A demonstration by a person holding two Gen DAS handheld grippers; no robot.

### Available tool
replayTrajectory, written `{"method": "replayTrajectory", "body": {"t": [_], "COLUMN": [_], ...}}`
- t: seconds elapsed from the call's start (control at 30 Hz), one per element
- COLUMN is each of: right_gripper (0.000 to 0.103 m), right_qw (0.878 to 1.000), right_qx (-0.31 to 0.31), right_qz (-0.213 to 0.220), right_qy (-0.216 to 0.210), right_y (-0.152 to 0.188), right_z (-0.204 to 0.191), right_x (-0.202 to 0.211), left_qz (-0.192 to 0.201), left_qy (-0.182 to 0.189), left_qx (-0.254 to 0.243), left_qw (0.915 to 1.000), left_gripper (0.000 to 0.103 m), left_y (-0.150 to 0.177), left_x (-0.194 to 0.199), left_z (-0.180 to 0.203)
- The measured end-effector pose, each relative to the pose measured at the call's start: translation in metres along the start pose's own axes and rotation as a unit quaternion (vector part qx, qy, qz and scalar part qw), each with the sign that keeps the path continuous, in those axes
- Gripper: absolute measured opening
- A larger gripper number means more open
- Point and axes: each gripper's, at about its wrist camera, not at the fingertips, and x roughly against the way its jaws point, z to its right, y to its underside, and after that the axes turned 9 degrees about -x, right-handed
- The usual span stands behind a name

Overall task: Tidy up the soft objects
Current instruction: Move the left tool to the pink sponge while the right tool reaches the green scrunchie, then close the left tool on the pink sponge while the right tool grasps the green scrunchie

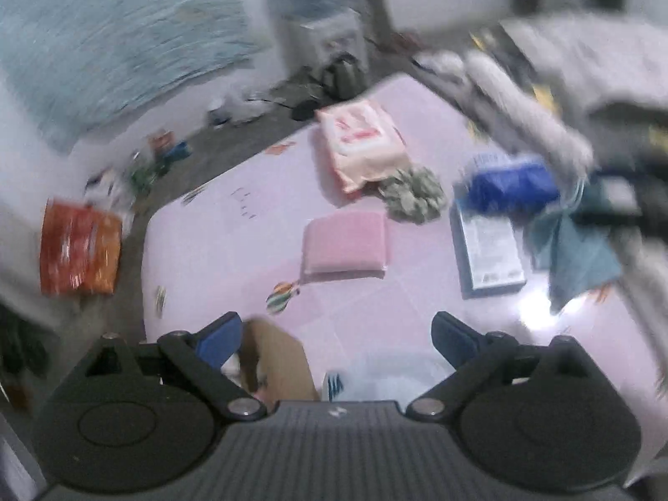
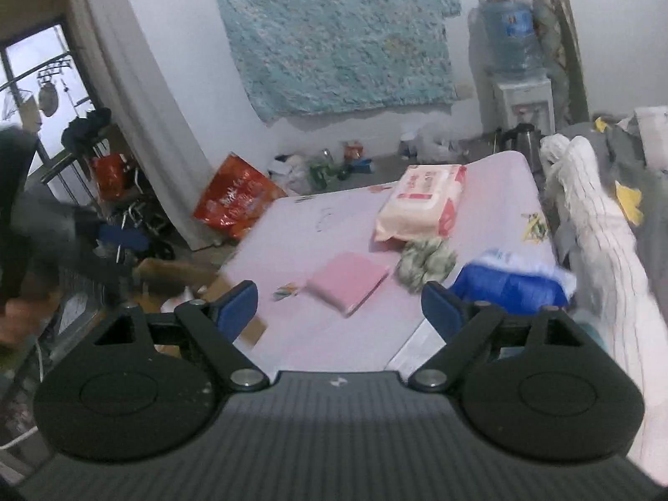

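Observation:
A folded pink cloth [image 1: 344,242] [image 2: 346,282] lies in the middle of the pink table [image 1: 234,229] [image 2: 317,342]. Behind it a pale wet-wipe pack [image 1: 361,142] [image 2: 421,204] rests beside a crumpled green-grey cloth [image 1: 413,194] [image 2: 426,261]. A blue soft pack [image 1: 513,183] [image 2: 507,284] lies at the right, and a teal cloth [image 1: 576,259] hangs near the right edge. My left gripper [image 1: 336,340] is open above the table's near edge, nothing between its fingers. My right gripper [image 2: 338,307] is open too, short of the pink cloth.
A white towel [image 2: 593,225] drapes along the table's right side. A blue box [image 1: 488,250] lies flat by the blue pack. A cardboard box [image 1: 275,359] and a clear container [image 1: 388,375] sit below the left gripper. An orange bag [image 2: 234,204] and clutter cover the floor at left.

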Motion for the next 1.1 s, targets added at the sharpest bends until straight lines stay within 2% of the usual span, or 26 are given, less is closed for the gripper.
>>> {"method": "replayTrajectory", "body": {"t": [0.1, 0.2, 0.27, 0.47, 0.6, 0.83, 0.93, 1.03, 1.07, 1.1], "right_gripper": [0.088, 0.093, 0.094, 0.094, 0.094, 0.092, 0.086, 0.062, 0.049, 0.045], "right_qw": [0.998, 0.995, 0.992, 0.979, 0.977, 0.97, 0.967, 0.965, 0.964, 0.964], "right_qx": [-0.027, -0.035, -0.034, -0.03, -0.017, -0.018, -0.014, -0.022, -0.027, -0.033], "right_qz": [-0.053, -0.097, -0.125, -0.197, -0.205, -0.234, -0.244, -0.25, -0.253, -0.254], "right_qy": [-0.021, -0.015, -0.011, 0.04, 0.064, 0.061, 0.066, 0.075, 0.077, 0.076], "right_y": [-0.043, -0.071, -0.08, -0.087, -0.085, -0.078, -0.072, -0.066, -0.064, -0.062], "right_z": [0.022, 0.036, 0.04, 0.06, 0.073, 0.084, 0.087, 0.095, 0.098, 0.103], "right_x": [-0.047, -0.1, -0.135, -0.231, -0.264, -0.291, -0.297, -0.301, -0.303, -0.304], "left_qz": [-0.026, -0.051, -0.068, -0.101, -0.127, -0.157, -0.168, -0.174, -0.171, -0.171], "left_qy": [-0.008, -0.005, 0.001, 0.005, 0.008, 0.019, 0.02, 0.013, 0.012, 0.014], "left_qx": [-0.049, -0.061, -0.064, -0.077, -0.071, -0.064, -0.061, -0.059, -0.058, -0.055], "left_qw": [0.9984, 0.9968, 0.9956, 0.9919, 0.9893, 0.9853, 0.9836, 0.9828, 0.9835, 0.9836], "left_gripper": [0.098, 0.098, 0.098, 0.098, 0.098, 0.098, 0.098, 0.1, 0.099, 0.096], "left_y": [-0.021, -0.039, -0.048, -0.063, -0.068, -0.07, -0.071, -0.07, -0.071, -0.072], "left_x": [-0.037, -0.077, -0.102, -0.162, -0.192, -0.218, -0.228, -0.234, -0.234, -0.234], "left_z": [0.015, 0.02, 0.02, 0.023, 0.021, 0.024, 0.026, 0.029, 0.027, 0.026]}}
